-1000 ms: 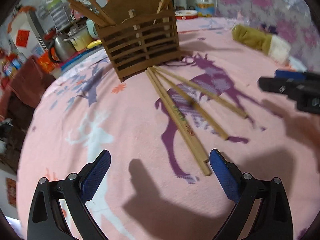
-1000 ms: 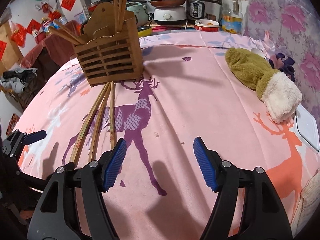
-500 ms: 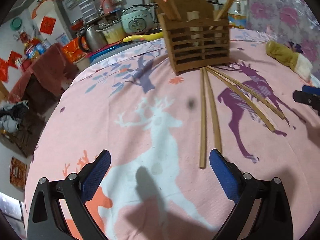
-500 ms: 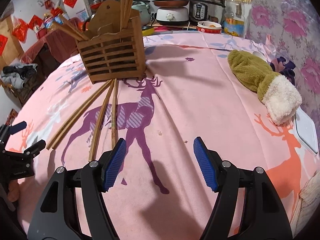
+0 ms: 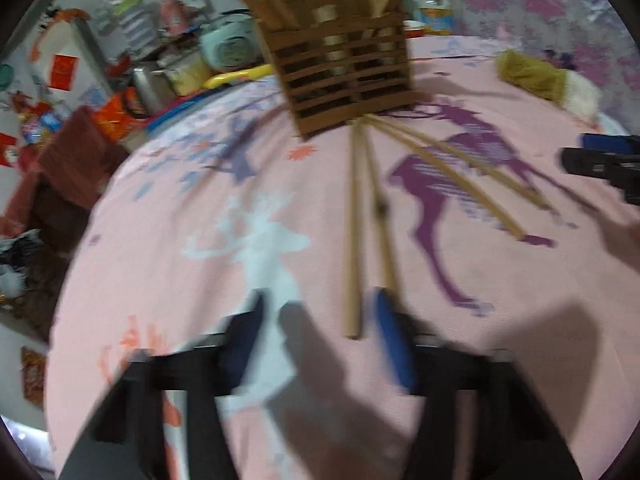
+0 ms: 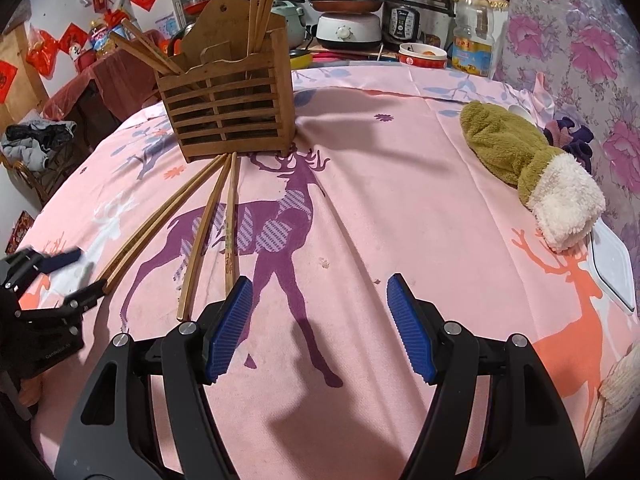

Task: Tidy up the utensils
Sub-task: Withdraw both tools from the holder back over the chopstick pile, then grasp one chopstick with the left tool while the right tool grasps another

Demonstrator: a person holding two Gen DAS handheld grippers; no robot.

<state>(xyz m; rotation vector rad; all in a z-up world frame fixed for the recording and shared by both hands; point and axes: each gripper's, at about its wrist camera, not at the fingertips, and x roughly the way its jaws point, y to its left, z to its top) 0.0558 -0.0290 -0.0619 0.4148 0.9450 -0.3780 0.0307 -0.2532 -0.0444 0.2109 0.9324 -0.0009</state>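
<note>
Where slatted, wooden holder (image 6: 230, 108); slender chopsticks (image 6: 200, 236)

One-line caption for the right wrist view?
Open right gripper hovers over a pink tablecloth beside four loose chopsticks fanned before a wooden holder.

The counter's cloth (image 6: 400, 184) is pink, printed with purple, white and orange deer. At twelve o'clock, a brown slatted holder (image 6: 228, 120); tan chopsticks (image 6: 204, 232). At two o'clock, an olive-and-cream mitten (image 6: 528, 164). Each gripper (image 6: 320, 328) is black with blue ribbed pads (image 6: 408, 328).
</note>
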